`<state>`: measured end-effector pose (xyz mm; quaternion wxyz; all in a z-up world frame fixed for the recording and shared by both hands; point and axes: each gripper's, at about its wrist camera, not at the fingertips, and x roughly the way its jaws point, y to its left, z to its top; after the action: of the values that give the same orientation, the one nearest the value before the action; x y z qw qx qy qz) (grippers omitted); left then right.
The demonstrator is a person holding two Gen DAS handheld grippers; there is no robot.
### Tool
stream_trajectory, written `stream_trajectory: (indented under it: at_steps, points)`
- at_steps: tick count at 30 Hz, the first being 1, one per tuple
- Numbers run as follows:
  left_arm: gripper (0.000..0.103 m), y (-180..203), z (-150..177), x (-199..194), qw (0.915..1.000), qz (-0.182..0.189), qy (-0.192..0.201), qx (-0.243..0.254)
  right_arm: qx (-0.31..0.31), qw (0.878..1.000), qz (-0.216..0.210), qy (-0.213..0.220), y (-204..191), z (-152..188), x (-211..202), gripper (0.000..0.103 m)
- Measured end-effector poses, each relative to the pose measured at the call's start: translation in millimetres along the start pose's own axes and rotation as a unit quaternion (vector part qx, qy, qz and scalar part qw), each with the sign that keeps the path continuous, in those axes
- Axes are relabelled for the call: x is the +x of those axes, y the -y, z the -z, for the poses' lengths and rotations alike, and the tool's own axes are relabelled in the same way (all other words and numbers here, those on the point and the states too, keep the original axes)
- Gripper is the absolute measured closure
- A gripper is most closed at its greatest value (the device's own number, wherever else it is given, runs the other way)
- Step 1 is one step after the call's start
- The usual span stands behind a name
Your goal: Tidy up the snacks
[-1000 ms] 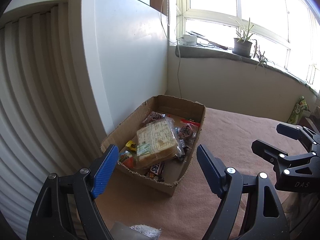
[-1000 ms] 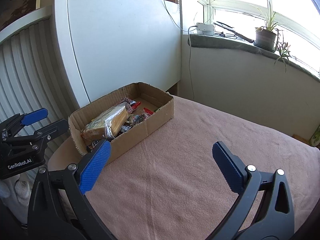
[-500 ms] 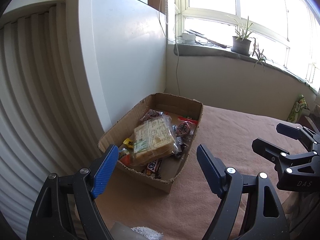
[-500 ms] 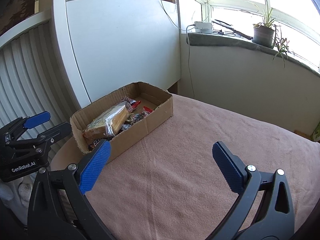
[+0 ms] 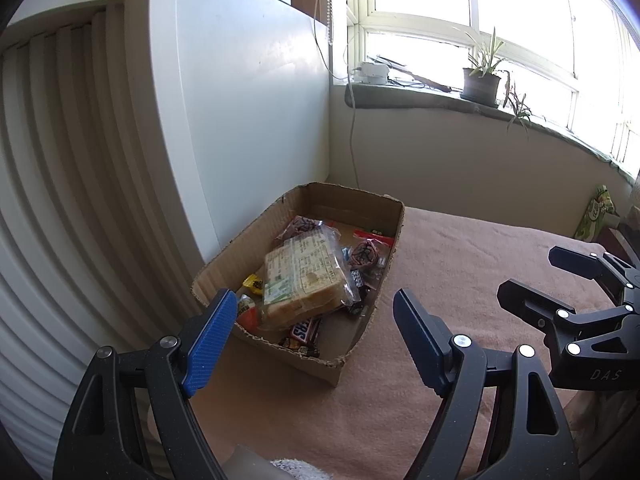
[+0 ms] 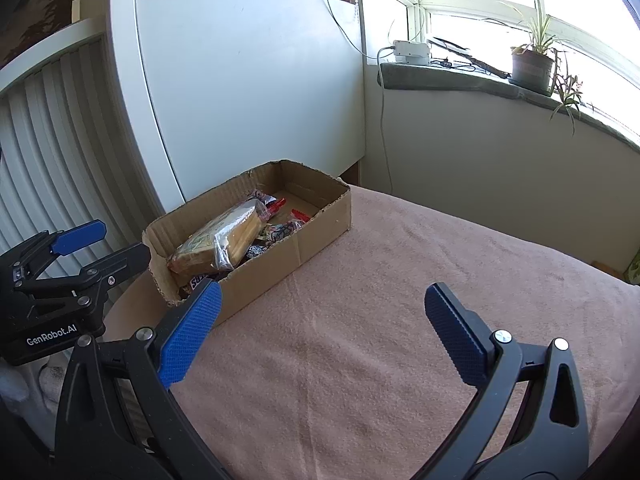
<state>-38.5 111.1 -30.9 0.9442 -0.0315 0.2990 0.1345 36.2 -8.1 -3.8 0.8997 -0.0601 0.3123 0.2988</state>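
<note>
A: The left gripper (image 5: 312,334) has its jaws spread wide with nothing between them, hovering over the near end of the box (image 5: 360,210). The right gripper (image 6: 322,330) is just as wide and just as empty, above the bare pink cloth (image 6: 400,320).

B: Where are the snacks?

A: All inside the box, which sits on the cloth at its far left, near the white panel (image 5: 248,100). A bagged loaf (image 5: 302,276) lies on top of the pile, tilted. Under its near end a Snickers bar (image 5: 305,330) pokes out, and a yellow wrapper (image 5: 253,283) shows at its left.

B: Anything at the far end?

A: A round snack in clear wrap (image 5: 366,254) lies right of the loaf, and a red packet (image 5: 372,234) beyond it. The far corner of the box floor is bare cardboard.

B: And around?

A: A potted plant (image 6: 532,64) stands on the windowsill (image 6: 440,76) far right, well apart from the box. A white adapter (image 6: 412,52) sits on the sill too.
</note>
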Motion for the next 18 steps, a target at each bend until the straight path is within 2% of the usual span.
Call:
stream_trajectory:
  at_steps: [18]
  points:
    - [0.022,0.3,1.3,2.1,1.0000,0.005,-0.003,0.000,0.001,1.000,-0.007,-0.012,3.9,3.8,6.1,0.000]
